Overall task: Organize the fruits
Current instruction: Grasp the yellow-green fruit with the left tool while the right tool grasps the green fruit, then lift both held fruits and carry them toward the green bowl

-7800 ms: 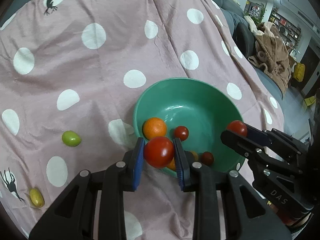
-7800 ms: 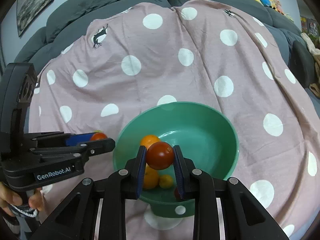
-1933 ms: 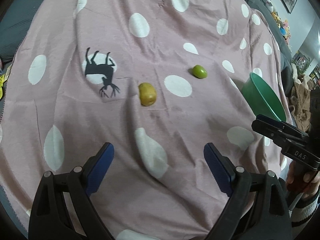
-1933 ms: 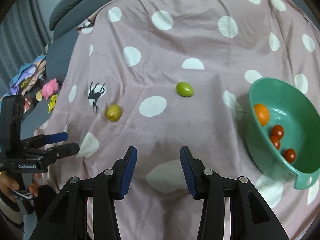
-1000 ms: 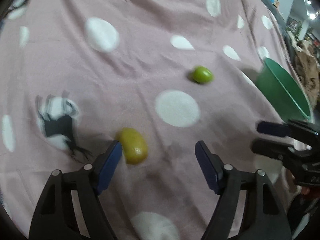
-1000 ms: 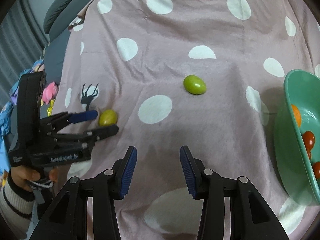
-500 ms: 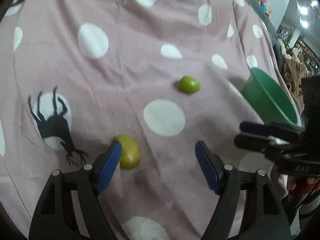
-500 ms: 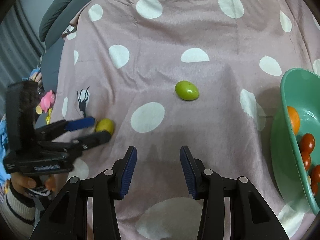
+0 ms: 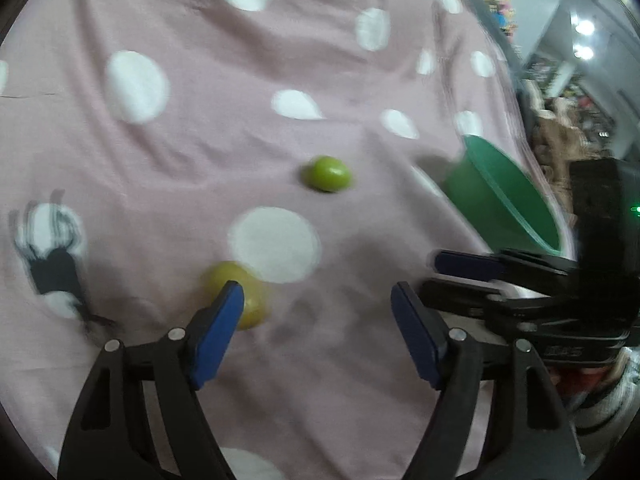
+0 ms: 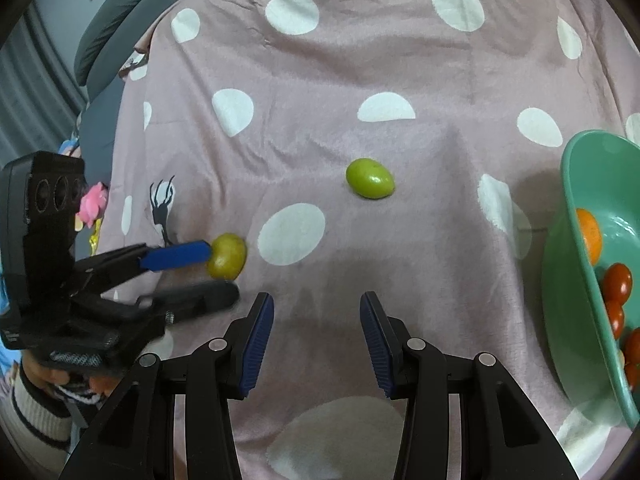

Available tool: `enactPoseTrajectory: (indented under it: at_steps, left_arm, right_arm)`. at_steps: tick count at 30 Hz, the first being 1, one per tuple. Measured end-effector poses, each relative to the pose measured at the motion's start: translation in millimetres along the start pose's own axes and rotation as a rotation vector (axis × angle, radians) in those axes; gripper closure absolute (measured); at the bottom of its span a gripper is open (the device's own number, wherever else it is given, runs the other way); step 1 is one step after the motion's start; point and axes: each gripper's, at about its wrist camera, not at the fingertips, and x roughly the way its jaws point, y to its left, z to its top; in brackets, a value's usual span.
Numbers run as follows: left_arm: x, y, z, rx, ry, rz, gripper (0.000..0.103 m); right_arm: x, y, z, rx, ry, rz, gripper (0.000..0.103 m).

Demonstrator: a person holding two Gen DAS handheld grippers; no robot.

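Note:
A yellow fruit [image 9: 245, 298] lies on the pink spotted cloth, partly behind the left finger of my left gripper [image 9: 318, 312], which is open and empty; it also shows in the right wrist view [image 10: 227, 256], touching that gripper's blue pad. A green fruit [image 9: 327, 173] lies farther out, also in the right wrist view [image 10: 370, 184]. The green bowl [image 10: 576, 216] at right holds an orange [image 10: 589, 236] and several red tomatoes [image 10: 617, 282]. My right gripper [image 10: 317, 334] is open and empty, above bare cloth. The left wrist view is blurred.
The cloth [image 10: 380, 60] covers a sofa with dark grey cushions [image 10: 120, 20] behind. The bowl's outside [image 9: 488, 200] shows at right in the left wrist view, with my right gripper [image 9: 460, 276] below it. Small colourful items [image 10: 92, 204] lie off the cloth's left edge.
My left gripper has moved forward and down to the yellow fruit, whose left side now sits at its left finger. My right gripper has crept closer to the cloth.

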Motion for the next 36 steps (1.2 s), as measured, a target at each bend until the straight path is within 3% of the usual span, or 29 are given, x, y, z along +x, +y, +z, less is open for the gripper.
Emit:
enactPoseTrajectory:
  at_steps: [3, 9, 11, 14, 15, 22, 28, 31, 33, 36]
  left_arm:
    - [6, 10, 0, -0.013, 0.027, 0.059, 0.027]
    - [33, 9, 2, -0.017, 0.095, 0.103, 0.031]
    - [35, 9, 2, -0.013, 0.095, 0.127, 0.039]
    - [44, 9, 2, -0.006, 0.132, 0.174, 0.066]
    - [43, 9, 2, 0.003, 0.124, 0.196, 0.070]
    - [30, 24, 8, -0.089, 0.056, 0.151, 0.070]
    - [28, 31, 27, -0.102, 0.023, 0.146, 0.070]
    - [30, 31, 33, -0.100, 0.019, 0.141, 0.070]
    - [35, 31, 37, -0.104, 0.015, 0.136, 0.069]
    - [39, 34, 41, -0.114, 0.018, 0.135, 0.069]
  right_arm:
    - [1, -2, 0, 0.005, 0.004, 0.001, 0.058]
    - [5, 0, 2, 0.001, 0.009, 0.002, 0.058]
    - [7, 1, 4, -0.010, 0.011, -0.001, 0.058]
    - [11, 1, 9, -0.025, 0.014, -0.009, 0.058]
    - [13, 2, 12, -0.034, 0.013, -0.015, 0.058]
    - [37, -2, 44, -0.053, 0.019, -0.101, 0.058]
    - [65, -5, 72, -0.075, 0.023, -0.172, 0.058]
    - [75, -9, 82, -0.056, 0.040, -0.149, 0.058]
    - [81, -6, 89, -0.093, 0.043, -0.210, 0.058]
    - [90, -5, 97, -0.106, 0.057, -0.205, 0.058]
